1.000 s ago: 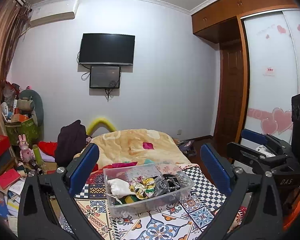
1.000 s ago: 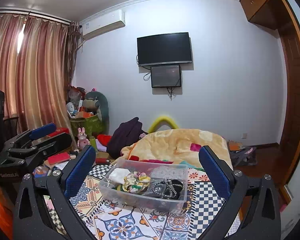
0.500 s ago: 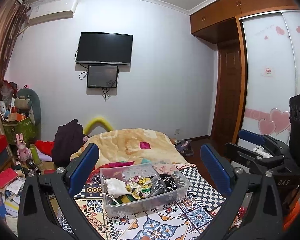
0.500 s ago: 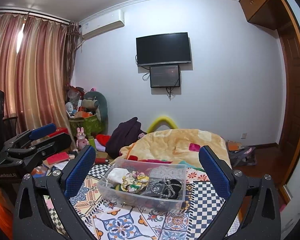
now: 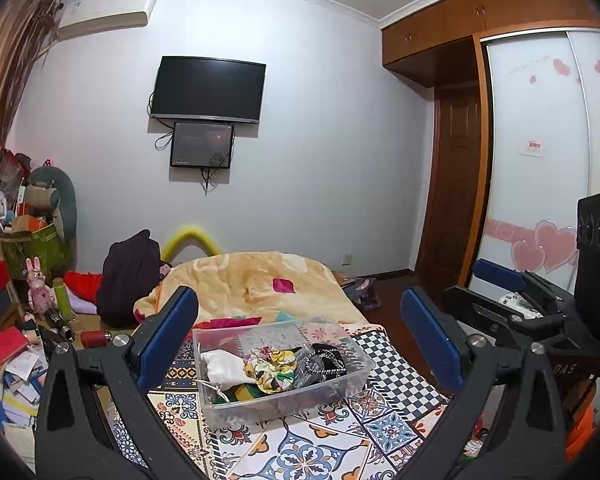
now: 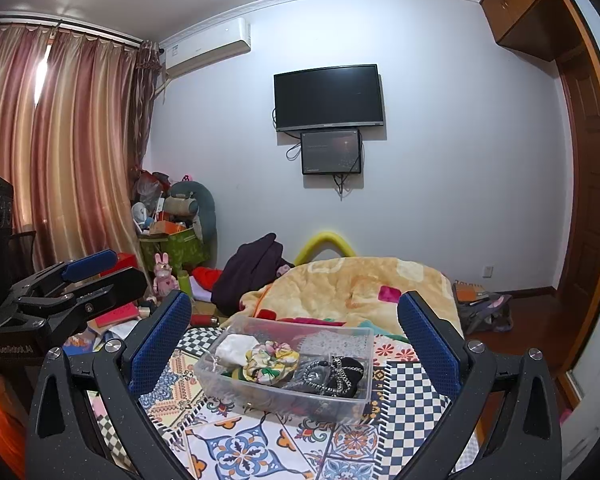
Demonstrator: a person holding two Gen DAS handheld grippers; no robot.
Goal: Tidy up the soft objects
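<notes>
A clear plastic bin (image 5: 340,390) (image 6: 236,388) stands on a patterned bedspread. It holds a white cloth (image 5: 224,370) (image 6: 232,346), a yellow floral scrunchie (image 5: 272,368) (image 6: 270,362) and a black item with chains (image 5: 326,362) (image 6: 336,374). My left gripper (image 5: 298,340) is open and empty, held above and just short of the bin; it also shows in the right wrist view (image 6: 88,276). My right gripper (image 6: 294,340) is open and empty at the same distance; it also shows in the left wrist view (image 5: 500,280).
A yellow blanket (image 5: 256,280) lies bunched on the bed behind the bin. A dark bag (image 5: 128,276), a pink rabbit toy (image 5: 38,288), boxes and papers crowd the floor at the left. A wardrobe (image 5: 540,160) and door stand at the right.
Both views have shifted slightly; the bin sits a little lower and nearer the middle between the fingers. Both grippers stay open and empty.
</notes>
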